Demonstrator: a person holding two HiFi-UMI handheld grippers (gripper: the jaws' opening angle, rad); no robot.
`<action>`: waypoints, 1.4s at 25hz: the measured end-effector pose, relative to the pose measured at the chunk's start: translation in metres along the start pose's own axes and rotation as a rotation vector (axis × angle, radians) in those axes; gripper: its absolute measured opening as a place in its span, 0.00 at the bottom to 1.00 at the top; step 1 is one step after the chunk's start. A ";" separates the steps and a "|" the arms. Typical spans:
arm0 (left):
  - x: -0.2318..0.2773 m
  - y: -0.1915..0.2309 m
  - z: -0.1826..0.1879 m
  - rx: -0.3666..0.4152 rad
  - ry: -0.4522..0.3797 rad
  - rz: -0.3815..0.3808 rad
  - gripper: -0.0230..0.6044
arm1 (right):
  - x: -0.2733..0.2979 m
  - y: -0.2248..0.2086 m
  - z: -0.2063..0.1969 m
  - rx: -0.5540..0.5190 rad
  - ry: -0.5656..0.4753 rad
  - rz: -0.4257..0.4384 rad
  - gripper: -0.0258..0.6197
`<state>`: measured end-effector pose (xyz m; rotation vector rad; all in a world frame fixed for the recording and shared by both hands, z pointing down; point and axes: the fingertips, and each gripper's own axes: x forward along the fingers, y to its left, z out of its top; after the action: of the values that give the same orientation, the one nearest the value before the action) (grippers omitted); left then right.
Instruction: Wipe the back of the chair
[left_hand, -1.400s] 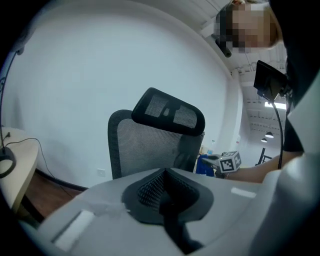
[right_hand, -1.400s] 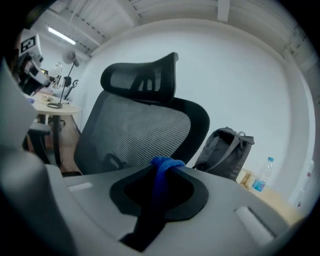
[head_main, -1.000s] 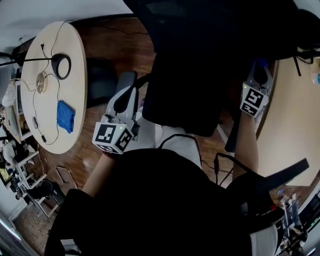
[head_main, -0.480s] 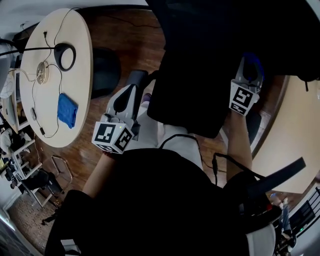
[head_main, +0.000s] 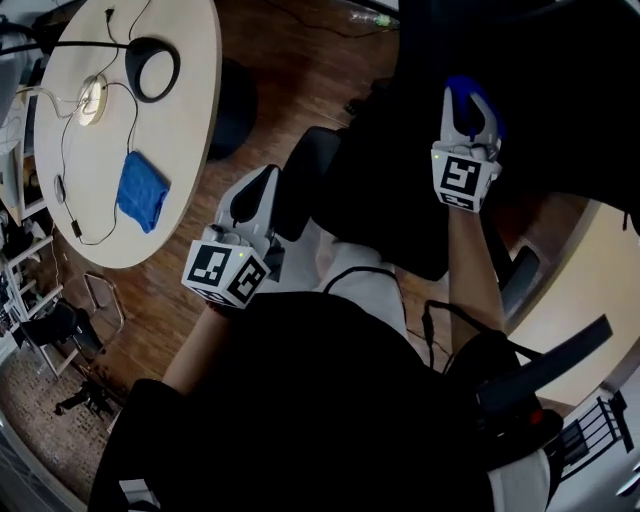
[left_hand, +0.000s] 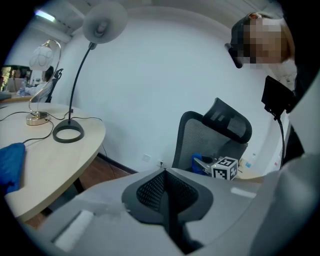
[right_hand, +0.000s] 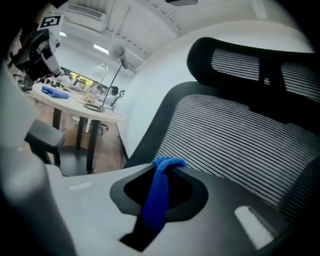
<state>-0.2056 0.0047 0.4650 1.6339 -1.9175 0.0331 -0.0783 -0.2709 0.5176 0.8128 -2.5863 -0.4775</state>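
Jaws of my right gripper (right_hand: 162, 169) are clamped on a blue cloth (right_hand: 156, 200), which runs as a bunched strip down the gap between them and folds over at their tips. Straight ahead of those tips, filling most of what this gripper faces, is the ribbed mesh chair back (right_hand: 240, 140), with the headrest (right_hand: 250, 65) above it. The cloth's fold is right up at the mesh, but I cannot tell whether it touches. From the head view, this gripper is raised against the dark chair, well ahead of my body.

My left gripper (left_hand: 165, 176) has its jaws pressed together with nothing between them. It hangs low and well apart from the chair, which stands ahead and to its right. Off to its left is the round table (head_main: 190, 120), carrying a ring-based desk lamp (left_hand: 67, 132), some cables, and a second blue cloth (head_main: 141, 190) lying flat near the table's edge.
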 end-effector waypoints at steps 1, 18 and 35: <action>-0.003 0.009 0.000 0.005 0.011 0.010 0.05 | 0.009 0.011 0.007 -0.001 -0.004 0.020 0.11; -0.042 0.071 0.024 0.106 0.058 -0.053 0.05 | 0.063 0.105 0.084 0.132 -0.116 0.060 0.11; 0.030 -0.163 -0.053 0.125 0.147 -0.406 0.05 | -0.240 -0.115 -0.146 0.142 0.319 -0.291 0.11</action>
<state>-0.0374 -0.0397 0.4629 2.0174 -1.4728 0.1066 0.2238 -0.2453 0.5338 1.2162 -2.2363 -0.2214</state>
